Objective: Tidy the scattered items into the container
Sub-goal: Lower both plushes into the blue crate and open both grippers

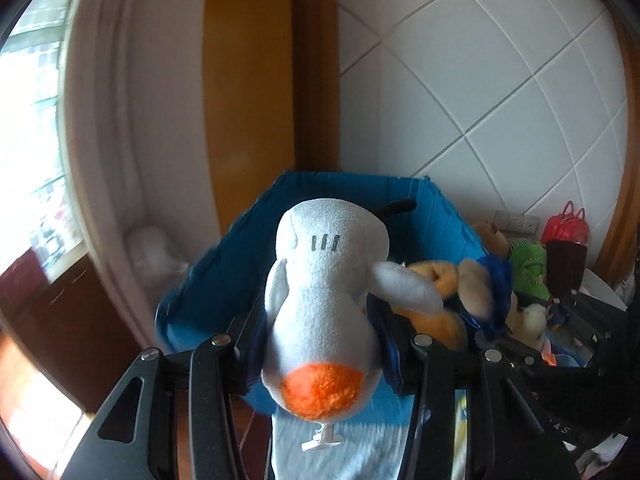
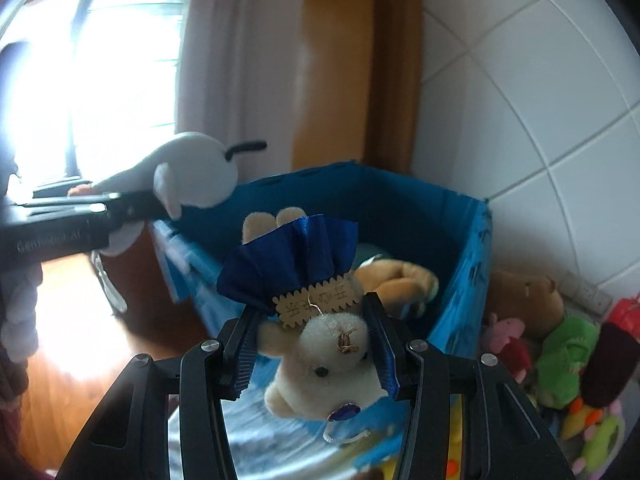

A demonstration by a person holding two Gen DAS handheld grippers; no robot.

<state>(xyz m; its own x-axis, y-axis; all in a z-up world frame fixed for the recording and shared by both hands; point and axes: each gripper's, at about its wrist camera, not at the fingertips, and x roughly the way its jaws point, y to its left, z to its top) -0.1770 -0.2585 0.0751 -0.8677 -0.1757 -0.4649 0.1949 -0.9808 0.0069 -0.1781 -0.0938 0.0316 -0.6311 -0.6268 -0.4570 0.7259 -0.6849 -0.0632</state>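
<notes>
My left gripper (image 1: pixel 320 332) is shut on a white plush duck (image 1: pixel 324 292) with an orange patch, held over the near rim of the blue fabric bin (image 1: pixel 224 256). It also shows in the right wrist view (image 2: pixel 188 176), above the bin's left wall. My right gripper (image 2: pixel 312 336) is shut on a small cream teddy bear (image 2: pixel 324 360) in a blue satin dress, held over the blue bin (image 2: pixel 464 256). A tan plush dog (image 2: pixel 400 276) lies inside the bin.
Several plush toys lie right of the bin: a brown bear (image 2: pixel 528 300), a green toy (image 2: pixel 568 356), a pink toy (image 2: pixel 508 328). A red bag (image 1: pixel 566 226) stands by the tiled wall. Curtain and wooden post stand behind the bin.
</notes>
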